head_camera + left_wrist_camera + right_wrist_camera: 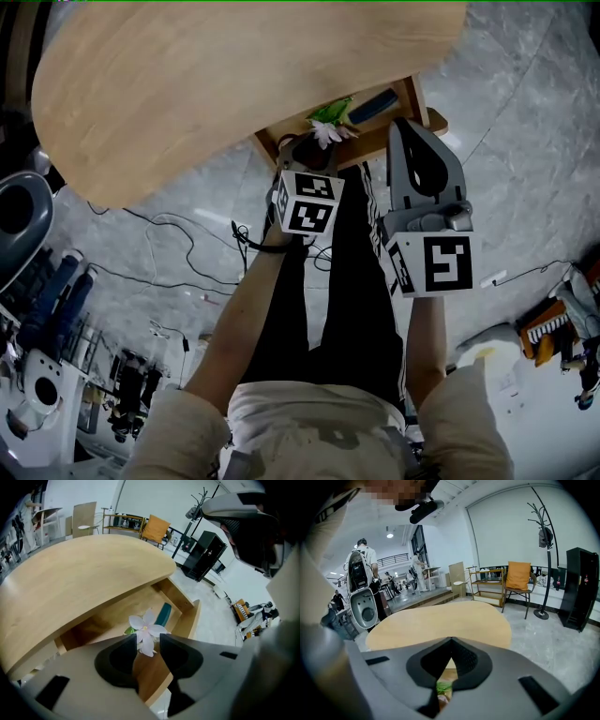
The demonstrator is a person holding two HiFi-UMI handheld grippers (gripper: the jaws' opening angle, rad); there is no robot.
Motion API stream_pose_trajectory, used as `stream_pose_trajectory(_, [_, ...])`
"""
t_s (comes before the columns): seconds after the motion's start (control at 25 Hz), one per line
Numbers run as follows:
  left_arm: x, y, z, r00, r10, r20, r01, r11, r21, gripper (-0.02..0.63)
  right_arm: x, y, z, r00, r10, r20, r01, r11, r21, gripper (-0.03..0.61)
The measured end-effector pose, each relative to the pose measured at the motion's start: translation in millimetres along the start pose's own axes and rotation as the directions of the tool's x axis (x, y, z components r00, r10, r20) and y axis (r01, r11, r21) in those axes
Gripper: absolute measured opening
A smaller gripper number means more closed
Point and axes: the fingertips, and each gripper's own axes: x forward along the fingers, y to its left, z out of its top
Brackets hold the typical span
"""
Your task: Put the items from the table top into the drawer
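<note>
Fingers of left gripper (148, 641) apart, white flower (146, 629) at tips, open drawer (190, 618) below table (70, 578) edge, right gripper (450, 643) closed, empty.

Left gripper (149, 643) points steeply down, jaws apart; right gripper (450, 642) just beside it tilts down less, jaw tips closed together.

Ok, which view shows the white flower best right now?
Left gripper view: the white flower sits large, petals clear, framed by the parted jaws of the left gripper, over the open drawer. Head view shows it small. Right gripper view shows only a green sliver.
</note>
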Motion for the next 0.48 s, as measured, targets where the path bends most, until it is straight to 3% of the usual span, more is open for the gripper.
stream_pose_trajectory(0.28, [-12.8,-4.7,1.6,1.0,-0.004,0.012,0.004,1.0,-0.025,0.135,-0.2,7.3,7.1,1.0,0.015,0.012,-0.014,1.0,-0.016,0.005])
stream_pose_trajectory(0.36, [-25.8,-0.5,6.6,0.999,-0.011,0.043,0.016,0.995,-0.103,0.121,-0.6,11.1,15.0,0.999,0.02,0.027,-0.019,0.999,-0.035,0.005])
stream_pose_trajectory(0.44, [-55.2,6.6,16.5,0.994,-0.007,0.11,0.031,0.977,-0.213,0.008,-5.8,19.1,31.4,0.998,0.026,0.05,-0.023,0.998,-0.052,0.005])
stream_pose_trajectory(0.48, [-75.4,11.2,24.7,0.989,0.002,0.149,0.036,0.967,-0.252,0.008,-9.9,24.7,43.6,0.997,0.03,0.065,-0.027,0.998,-0.057,0.005])
